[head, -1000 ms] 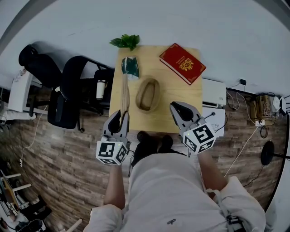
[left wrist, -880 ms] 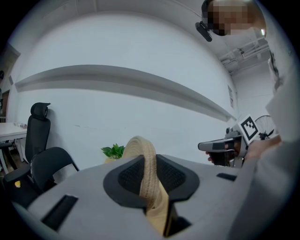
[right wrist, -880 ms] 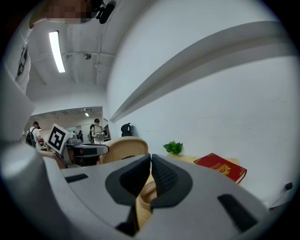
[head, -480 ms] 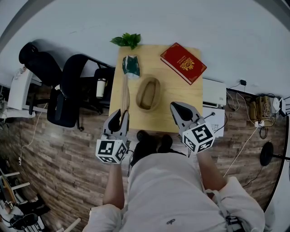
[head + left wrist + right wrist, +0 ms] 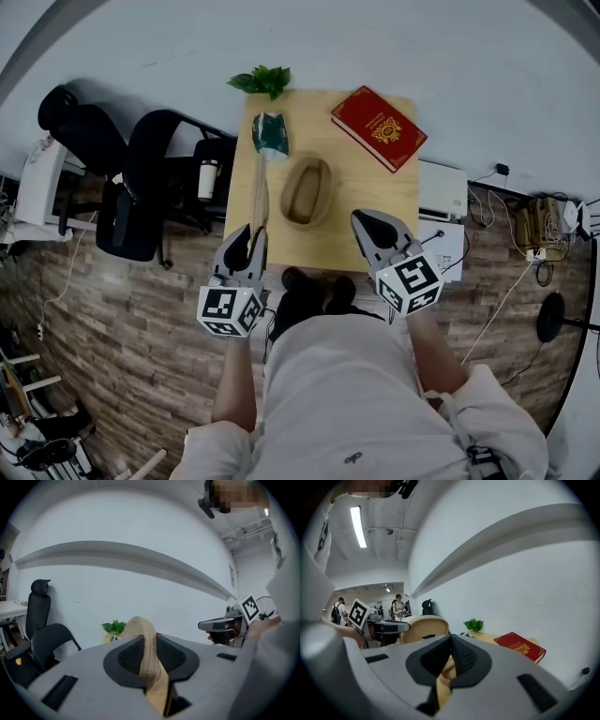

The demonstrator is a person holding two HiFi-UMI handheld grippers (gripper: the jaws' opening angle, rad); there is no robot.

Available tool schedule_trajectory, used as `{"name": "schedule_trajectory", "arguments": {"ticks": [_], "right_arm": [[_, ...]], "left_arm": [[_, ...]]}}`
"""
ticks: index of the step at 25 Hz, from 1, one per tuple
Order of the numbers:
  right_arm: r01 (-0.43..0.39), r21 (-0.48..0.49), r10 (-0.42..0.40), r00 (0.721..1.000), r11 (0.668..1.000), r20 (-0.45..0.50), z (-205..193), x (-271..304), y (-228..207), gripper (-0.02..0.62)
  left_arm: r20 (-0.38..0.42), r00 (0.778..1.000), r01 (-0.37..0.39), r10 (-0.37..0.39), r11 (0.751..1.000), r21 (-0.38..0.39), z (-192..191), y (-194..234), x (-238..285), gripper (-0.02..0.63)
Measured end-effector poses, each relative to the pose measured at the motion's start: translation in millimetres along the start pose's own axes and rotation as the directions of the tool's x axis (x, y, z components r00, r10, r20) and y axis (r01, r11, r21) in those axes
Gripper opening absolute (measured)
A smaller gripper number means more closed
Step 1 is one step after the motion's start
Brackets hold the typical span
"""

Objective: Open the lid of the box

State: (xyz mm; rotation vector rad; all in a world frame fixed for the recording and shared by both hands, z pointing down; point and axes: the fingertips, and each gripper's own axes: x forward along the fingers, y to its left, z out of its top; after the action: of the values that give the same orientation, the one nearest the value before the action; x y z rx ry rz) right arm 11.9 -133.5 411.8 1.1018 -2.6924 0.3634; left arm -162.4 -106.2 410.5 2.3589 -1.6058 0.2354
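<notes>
The woven oval box (image 5: pixel 307 193) stands lidless in the middle of the wooden table (image 5: pixel 394 216). Its woven lid (image 5: pixel 258 192) is held on edge to the left of the box, and my left gripper (image 5: pixel 249 239) is shut on the lid's near rim. In the left gripper view that lid rim (image 5: pixel 149 660) runs up between the pads. My right gripper (image 5: pixel 363 223) hovers shut and empty over the table's front right, apart from the box. In the right gripper view the lid (image 5: pixel 423 627) shows at the left, beyond the shut right gripper (image 5: pixel 451 643).
A red book (image 5: pixel 378 128) lies at the table's far right corner, a green packet (image 5: pixel 270 135) at the far left, and a small plant (image 5: pixel 262 82) at the back edge. Black office chairs (image 5: pixel 141 187) stand left of the table. A white unit (image 5: pixel 442 192) sits at its right.
</notes>
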Motion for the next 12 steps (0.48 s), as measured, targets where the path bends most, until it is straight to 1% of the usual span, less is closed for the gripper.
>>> {"name": "schedule_trajectory", "arguments": {"ticks": [12], "right_arm": [[-0.002,-0.004,0.002,1.0,1.0,-0.008,-2.8,-2.1,-2.3,0.0]], "left_arm": [[-0.009,1.0,-0.001,0.001,1.0,0.004,-1.6,-2.2,2.0,0.078]]}}
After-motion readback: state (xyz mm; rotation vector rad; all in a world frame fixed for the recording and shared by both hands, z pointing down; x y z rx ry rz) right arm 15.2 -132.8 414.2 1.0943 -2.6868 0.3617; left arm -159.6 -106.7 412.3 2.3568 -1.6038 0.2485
